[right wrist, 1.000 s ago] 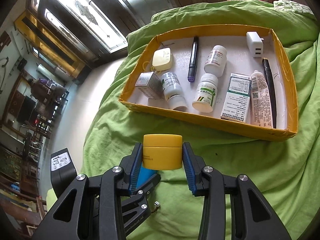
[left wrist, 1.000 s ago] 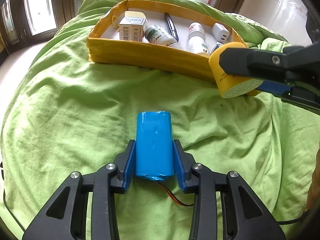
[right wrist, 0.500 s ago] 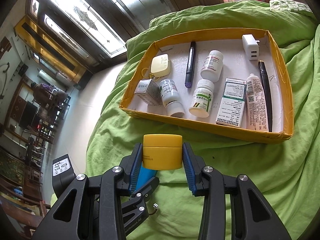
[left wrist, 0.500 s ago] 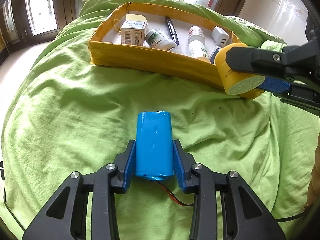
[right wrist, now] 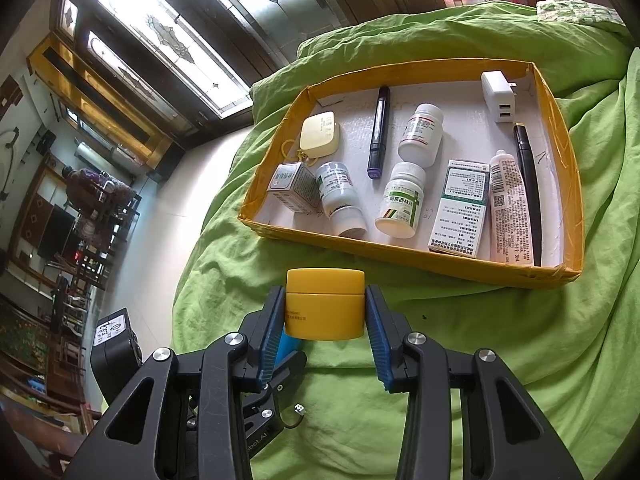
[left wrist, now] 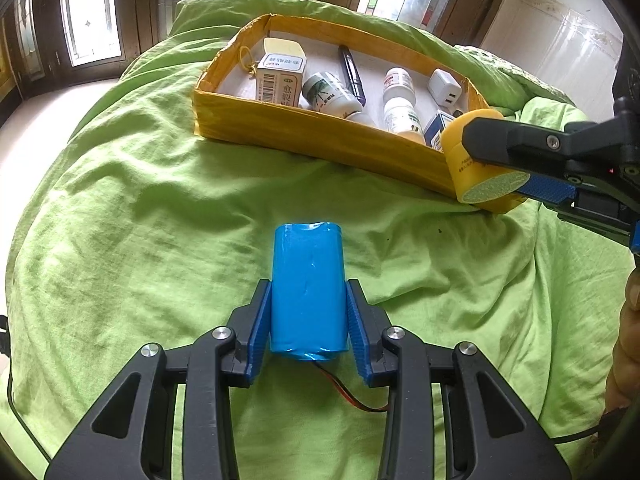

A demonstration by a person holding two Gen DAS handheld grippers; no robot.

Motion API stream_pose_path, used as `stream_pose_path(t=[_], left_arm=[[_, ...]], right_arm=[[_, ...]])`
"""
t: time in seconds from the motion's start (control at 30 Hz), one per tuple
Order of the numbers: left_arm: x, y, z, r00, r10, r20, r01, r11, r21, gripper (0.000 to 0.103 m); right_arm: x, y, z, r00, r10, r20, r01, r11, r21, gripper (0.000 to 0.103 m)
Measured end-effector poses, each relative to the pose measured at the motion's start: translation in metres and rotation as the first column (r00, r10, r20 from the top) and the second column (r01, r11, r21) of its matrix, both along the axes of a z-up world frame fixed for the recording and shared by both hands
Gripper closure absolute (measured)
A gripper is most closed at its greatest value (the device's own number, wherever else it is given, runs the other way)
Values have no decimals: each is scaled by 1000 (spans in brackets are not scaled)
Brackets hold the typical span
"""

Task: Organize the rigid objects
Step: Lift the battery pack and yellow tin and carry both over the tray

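Left wrist view, nearest: the left gripper (left wrist: pixel 307 320) was clenched on a blue battery pack (left wrist: pixel 307 290), its blue pads pressed against both sides of the pack. A red-and-black lead (left wrist: pixel 352 394) trailed from the pack's near end over the green bedsheet (left wrist: pixel 140 240).

Right wrist view, nearest: the right gripper (right wrist: pixel 325 320) grasped a yellow jar (right wrist: pixel 325 304) by its sides, lid toward the far side, held above the sheet just short of the tray's near wall. In the left wrist view the same jar (left wrist: pixel 476 156) appeared at the right, in front of the tray's near corner.

Farther off: a yellow-walled tray (right wrist: pixel 440 264) with a white floor rested on the sheet. Along its near side lay a small carton (right wrist: pixel 296 188), two white bottles (right wrist: pixel 340 200) (right wrist: pixel 402 200), a medicine box (right wrist: pixel 460 208), a tube (right wrist: pixel 510 208) and a black pen (right wrist: pixel 528 192). Toward its far side lay a pale yellow case (right wrist: pixel 320 136), a dark pen (right wrist: pixel 379 132), a third white bottle (right wrist: pixel 422 134) and a white charger (right wrist: pixel 498 96).

Farthest: patterned-glass windows (right wrist: pixel 180 36).
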State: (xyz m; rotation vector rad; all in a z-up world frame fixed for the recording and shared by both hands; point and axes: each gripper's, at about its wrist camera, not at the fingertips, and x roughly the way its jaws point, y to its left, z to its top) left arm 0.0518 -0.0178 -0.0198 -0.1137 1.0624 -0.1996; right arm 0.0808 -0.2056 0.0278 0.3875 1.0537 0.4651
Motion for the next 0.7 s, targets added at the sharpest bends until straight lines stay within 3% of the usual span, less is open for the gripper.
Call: stream_pose_path(t=[0.7], left_arm=[[19, 5, 29, 999, 6, 45, -5, 1000, -28, 70]], right_arm=[[3, -7, 7, 999, -30, 31, 30, 999, 12, 67]])
